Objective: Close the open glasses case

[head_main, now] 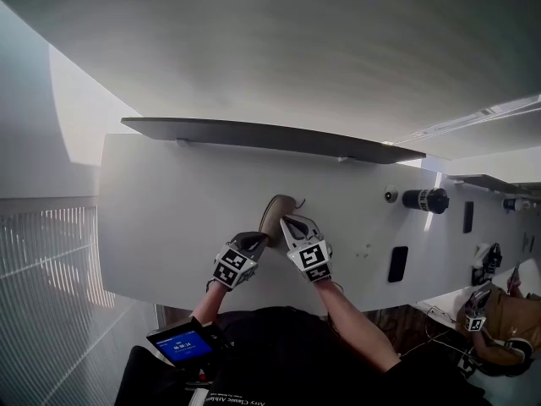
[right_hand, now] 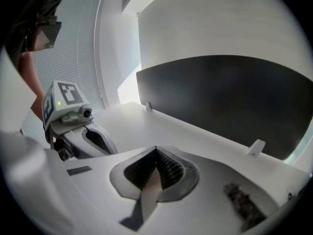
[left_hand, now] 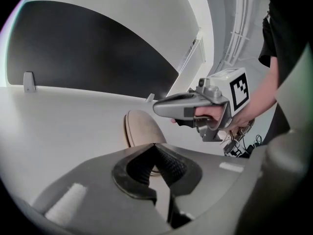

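**White table (head_main: pixel 161 227) with two hand-held tools meeting at a tan glasses case (head_main: pixel 277 212)**

A dark divider panel (head_main: pixel 254 132) is running along the table's far edge. The glasses case is lying near the middle of the table, in front of the person, and is showing as a tan oval in the left gripper view. No view is making clear whether its lid is fully down.

The person is holding the left tool (head_main: pixel 259 240) just beside the case on its near left side, pointing at it. Its jaws are pressing together at the tips with nothing between them.

The right tool (head_main: pixel 287 221) is reaching over the top of the case from the near right side. Its jaws are also meeting at the tips, and a tan sliver is showing through the gap behind them. Whether this tool is touching the case cannot be told.

The two tools are sitting close beside each other. Farther right on the table, well apart from the case, a black cylinder (head_main: pixel 427 200) and a flat black rectangle (head_main: pixel 397 263) are resting
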`<state>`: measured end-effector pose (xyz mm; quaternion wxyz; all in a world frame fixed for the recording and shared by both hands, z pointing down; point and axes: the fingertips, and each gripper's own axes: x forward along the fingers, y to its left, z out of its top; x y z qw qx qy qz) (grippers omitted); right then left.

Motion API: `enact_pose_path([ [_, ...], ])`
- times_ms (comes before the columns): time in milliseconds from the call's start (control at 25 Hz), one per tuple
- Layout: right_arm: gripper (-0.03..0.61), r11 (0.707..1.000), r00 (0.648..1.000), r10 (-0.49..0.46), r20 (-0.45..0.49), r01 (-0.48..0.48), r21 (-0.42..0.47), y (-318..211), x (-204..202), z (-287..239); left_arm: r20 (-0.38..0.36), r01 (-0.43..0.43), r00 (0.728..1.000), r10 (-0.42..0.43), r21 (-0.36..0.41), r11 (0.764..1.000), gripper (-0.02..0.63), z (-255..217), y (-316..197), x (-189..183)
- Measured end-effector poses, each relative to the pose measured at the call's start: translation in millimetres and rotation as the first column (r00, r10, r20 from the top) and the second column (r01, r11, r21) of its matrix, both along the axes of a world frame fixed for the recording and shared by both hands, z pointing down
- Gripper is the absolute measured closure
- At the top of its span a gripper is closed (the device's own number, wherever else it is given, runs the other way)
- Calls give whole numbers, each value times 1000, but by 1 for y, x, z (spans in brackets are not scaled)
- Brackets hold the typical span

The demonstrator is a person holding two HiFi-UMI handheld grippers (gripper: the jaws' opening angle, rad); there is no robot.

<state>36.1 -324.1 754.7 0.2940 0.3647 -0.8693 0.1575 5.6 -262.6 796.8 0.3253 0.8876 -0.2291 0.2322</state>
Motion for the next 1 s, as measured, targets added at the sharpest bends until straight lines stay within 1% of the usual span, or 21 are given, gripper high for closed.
enact_pose_path([
  [80,572,999,999,-11,-53,9,-32,12,9,14,-2,17,1000,-17,-3,1000,607,1,-1,-2],
  [160,571,997,996,-43,-76,38,-62,22,11,25,0,26,1000,-26,-8,1000,607,3,-3,-2],
  [240,572,996,993,-66,-96,60,-66,26,11,27,2,26,1000,-26,-11,1000,606,3,-3,-1],
  [360,572,995,993,-73,-93,66,-73,25,9,27,-9,31,999,-31,-16,999,606,0,-6,-1],
  [440,571,993,991,-96,-92,89,-79,23,8,27,-11,23,1000,-23,-21,1000,606,2,-4,-2],
  [600,572,985,992,-114,-54,106,-134,25,7,31,-13,23,1000,-23,-15,1000,606,1,-6,-2],
  [680,572,980,986,-148,-78,136,-143,25,5,30,4,23,1000,-23,-5,1000,606,4,-5,-3],
  [760,572,974,973,-191,-128,173,-144,24,4,29,52,-2,999,2,13,1000,604,7,-3,-3],
  [840,572,968,967,-206,-152,178,-176,23,3,29,91,-21,996,19,20,1000,603,7,-2,-2],
  [880,572,965,965,-208,-157,176,-195,22,3,29,95,-19,995,18,12,1000,603,7,-3,-2],
  [1000,572,955,954,-234,-189,189,-227,23,1,29,73,3,997,0,-36,999,603,8,-3,-3],
])
